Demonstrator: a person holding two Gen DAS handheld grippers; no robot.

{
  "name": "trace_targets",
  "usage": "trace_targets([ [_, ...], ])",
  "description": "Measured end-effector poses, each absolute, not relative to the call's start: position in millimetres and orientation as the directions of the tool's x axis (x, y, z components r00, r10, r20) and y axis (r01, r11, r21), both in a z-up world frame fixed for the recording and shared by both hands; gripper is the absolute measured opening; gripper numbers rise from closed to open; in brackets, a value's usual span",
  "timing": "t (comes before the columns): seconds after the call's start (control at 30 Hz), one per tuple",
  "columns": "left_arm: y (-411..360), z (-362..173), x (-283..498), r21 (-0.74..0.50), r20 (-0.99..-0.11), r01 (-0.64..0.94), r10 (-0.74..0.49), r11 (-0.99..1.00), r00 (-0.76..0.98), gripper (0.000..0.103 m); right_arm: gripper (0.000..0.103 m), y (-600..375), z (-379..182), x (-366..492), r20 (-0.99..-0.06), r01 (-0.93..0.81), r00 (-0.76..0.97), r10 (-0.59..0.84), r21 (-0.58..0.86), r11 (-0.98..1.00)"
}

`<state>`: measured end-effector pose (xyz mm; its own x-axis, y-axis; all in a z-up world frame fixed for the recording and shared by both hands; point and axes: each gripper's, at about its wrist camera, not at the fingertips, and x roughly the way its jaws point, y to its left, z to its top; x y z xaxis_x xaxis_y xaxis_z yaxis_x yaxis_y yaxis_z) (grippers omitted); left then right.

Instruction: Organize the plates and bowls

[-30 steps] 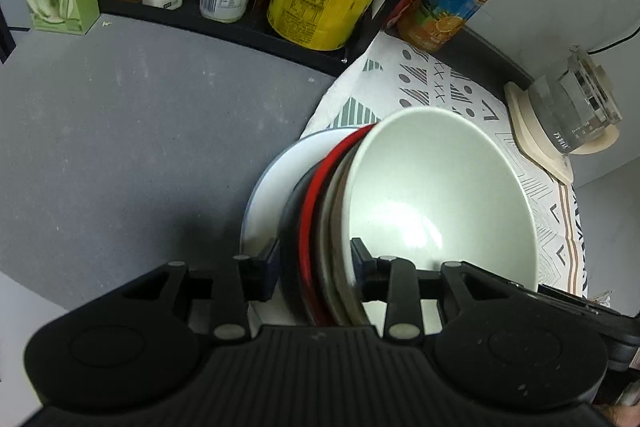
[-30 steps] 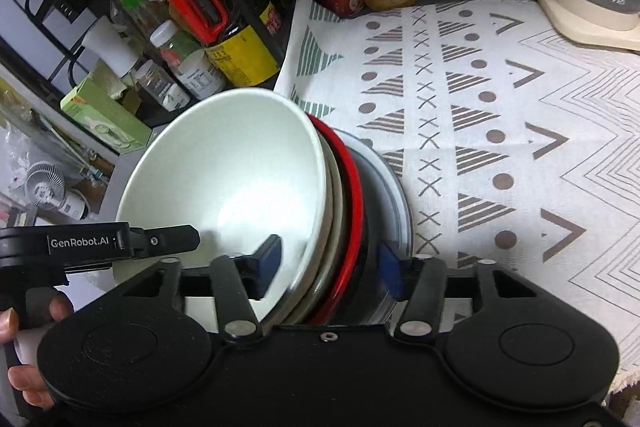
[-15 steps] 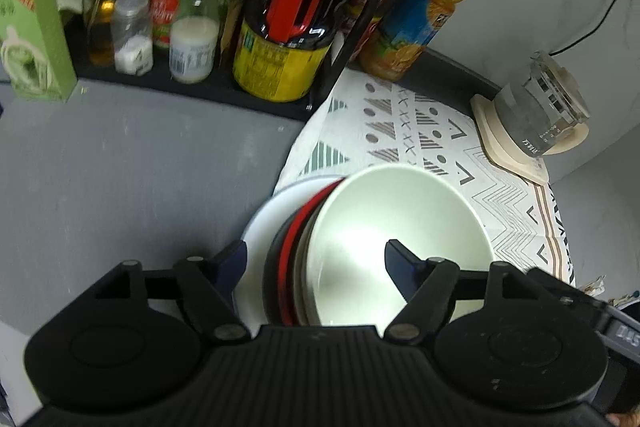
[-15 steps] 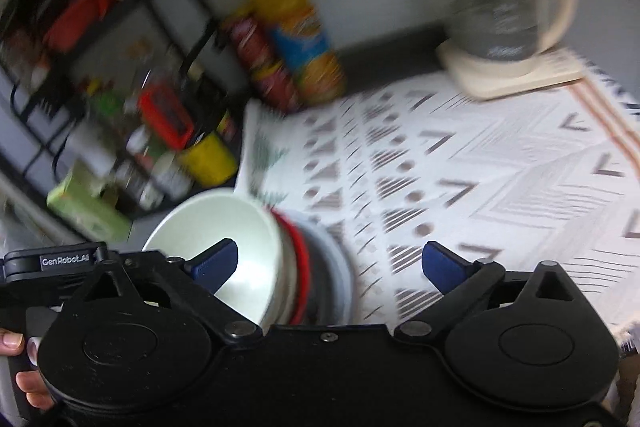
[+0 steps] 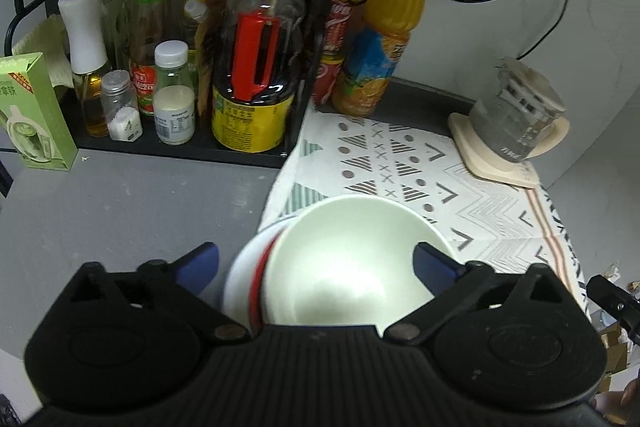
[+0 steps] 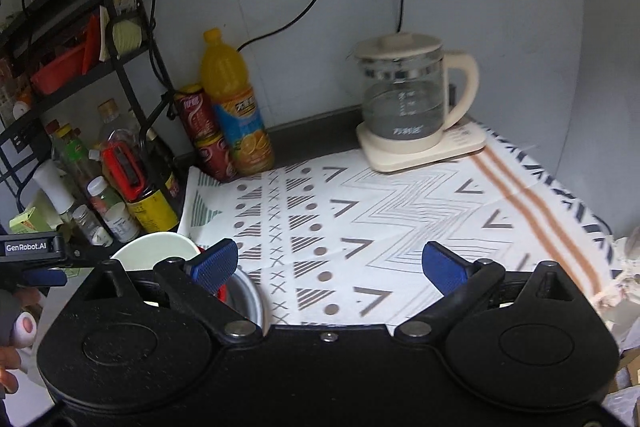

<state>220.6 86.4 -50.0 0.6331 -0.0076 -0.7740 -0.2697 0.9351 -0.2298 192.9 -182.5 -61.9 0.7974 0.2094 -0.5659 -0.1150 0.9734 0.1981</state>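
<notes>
A stack of dishes rests at the left edge of the patterned cloth (image 6: 400,219). Its top piece is a white bowl (image 5: 352,267), over a red plate rim (image 5: 259,279) and a white plate rim (image 5: 239,267). My left gripper (image 5: 318,263) hangs open above the stack, with one blue pad on either side and neither touching it. My right gripper (image 6: 330,265) is open over bare cloth. In the right wrist view the white bowl (image 6: 156,251) and white plate rim (image 6: 251,297) lie to its lower left, partly hidden by the gripper body.
A glass kettle (image 6: 404,99) on its cream base stands at the back right. An orange juice bottle (image 5: 380,55) and red cans stand by the wall. A black rack holds several bottles and jars (image 5: 172,99). A green carton (image 5: 32,115) stands on the grey counter (image 5: 132,211).
Both grippers were closed on the edges of the dish stack. They have opened and pulled back and up. The stack stays on the counter, and the right gripper has swung right over the cloth.
</notes>
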Motion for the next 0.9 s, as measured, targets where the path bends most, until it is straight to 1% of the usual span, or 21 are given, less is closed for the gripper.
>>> trace_targets([
  [0.13, 70, -42, 204, -0.197, -0.760, -0.240, 0.006, 0.950, 0.650, 0.103, 0.100, -192, -60, 171, -0.559, -0.098, 0.806, 0.195, 0.199, 0.975],
  [0.2, 64, -37, 194, -0.178, -0.762, -0.228, 0.013, 0.957, 0.648, 0.103, 0.102, -196, -59, 159, -0.557, -0.085, 0.811, 0.181, 0.194, 0.977],
  [0.33, 55, -25, 172, -0.164, -0.750, -0.190, 0.003, 0.968, 0.661, 0.103, 0.103, -205, -55, 133, -0.537, -0.049, 0.829, 0.154, 0.204, 0.978],
  [0.67, 44, -7, 120, -0.172, -0.732, -0.142, -0.030, 0.975, 0.681, 0.103, 0.103, -210, -46, 81, -0.524, -0.019, 0.840, 0.141, 0.231, 0.973],
  [0.9, 40, 4, 86, -0.157, -0.712, -0.089, -0.051, 0.984, 0.700, 0.103, 0.103, -207, -42, 47, -0.526, -0.007, 0.841, 0.125, 0.222, 0.975],
])
